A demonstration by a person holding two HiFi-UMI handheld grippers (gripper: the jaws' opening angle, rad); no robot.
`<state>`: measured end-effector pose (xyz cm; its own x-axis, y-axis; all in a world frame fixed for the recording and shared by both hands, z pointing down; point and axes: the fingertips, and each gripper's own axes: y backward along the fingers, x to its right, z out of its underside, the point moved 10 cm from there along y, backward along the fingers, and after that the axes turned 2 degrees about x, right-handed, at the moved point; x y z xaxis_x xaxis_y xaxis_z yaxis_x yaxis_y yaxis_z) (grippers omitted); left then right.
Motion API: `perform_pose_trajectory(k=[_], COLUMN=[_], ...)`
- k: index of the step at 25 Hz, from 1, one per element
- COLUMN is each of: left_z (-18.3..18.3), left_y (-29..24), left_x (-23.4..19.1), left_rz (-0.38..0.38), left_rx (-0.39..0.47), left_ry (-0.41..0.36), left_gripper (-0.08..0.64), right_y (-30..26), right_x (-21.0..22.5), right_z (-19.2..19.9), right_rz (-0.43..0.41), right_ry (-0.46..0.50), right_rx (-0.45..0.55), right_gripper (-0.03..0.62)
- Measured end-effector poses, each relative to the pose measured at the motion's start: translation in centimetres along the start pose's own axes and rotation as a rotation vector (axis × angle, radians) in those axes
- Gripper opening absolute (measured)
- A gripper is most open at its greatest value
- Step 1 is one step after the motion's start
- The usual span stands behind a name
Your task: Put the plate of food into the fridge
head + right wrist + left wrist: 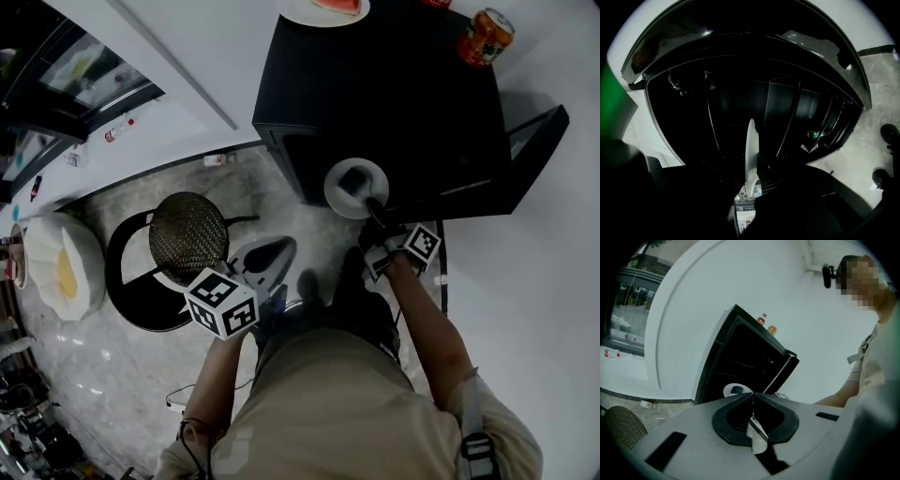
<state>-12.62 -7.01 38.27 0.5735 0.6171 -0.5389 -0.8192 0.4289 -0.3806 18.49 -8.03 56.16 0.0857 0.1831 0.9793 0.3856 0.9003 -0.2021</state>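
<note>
Clamping plate (pixel 349 184) rim, right gripper (pixel 374 206) at open fridge (pixel 394 94) mouth

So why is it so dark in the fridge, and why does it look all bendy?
Right gripper view: the fridge is unlit inside, so the white plate stands out edge-on, and the wide lens bows the frame into a dome. Left gripper view: the wall edges curve the same way.

Plate (pixel 336 193) at fridge (pixel 394 84) opening, door (pixel 536 150) swung right. Can (pixel 485 37) on fridge top. Stool (pixel 187 236) left of fridge.
</note>
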Motion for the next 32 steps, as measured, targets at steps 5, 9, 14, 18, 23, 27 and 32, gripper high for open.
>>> perform_pose_trajectory(k=[5,9,14,18,23,27,32], left_z=[0.0,0.1,0.2,0.4,0.7,0.6,0.8], left_y=[-0.2,-0.8,-1.5,-2.3,-3.7,-3.8,-3.6], left_x=[0.0,0.1,0.1,0.1,0.3,0.7,0.3], left_rz=[-0.004,0.004,0.012,0.017,0.034,0.049,0.042], left_rx=[-0.013,-0.022,-0.036,-0.043,-0.031,-0.017,-0.012], left_ry=[0.001,-0.001,-0.002,0.004,0.025,0.052,0.079], left_gripper=[0.012,0.012,0.012,0.012,0.012,0.012,0.012], right_y=[-0.1,-0.2,-0.6,-0.7,-1.1,-1.6,-2.1], right_x=[0.7,1.5,1.8,2.2,2.8,3.1,3.5], right_z=[-0.1,-0.3,-0.7,-1.2,-1.6,-1.4,-1.3], right_rz=[0.014,0.033,0.047,0.057,0.075,0.08,0.085], right_ry=[-0.009,-0.003,0.001,-0.004,-0.007,-0.017,-0.023], right_rx=[0.008,0.008,0.001,0.006,0.006,0.007,0.004], right_gripper=[0.041,0.041,0.041,0.041,0.041,0.041,0.041])
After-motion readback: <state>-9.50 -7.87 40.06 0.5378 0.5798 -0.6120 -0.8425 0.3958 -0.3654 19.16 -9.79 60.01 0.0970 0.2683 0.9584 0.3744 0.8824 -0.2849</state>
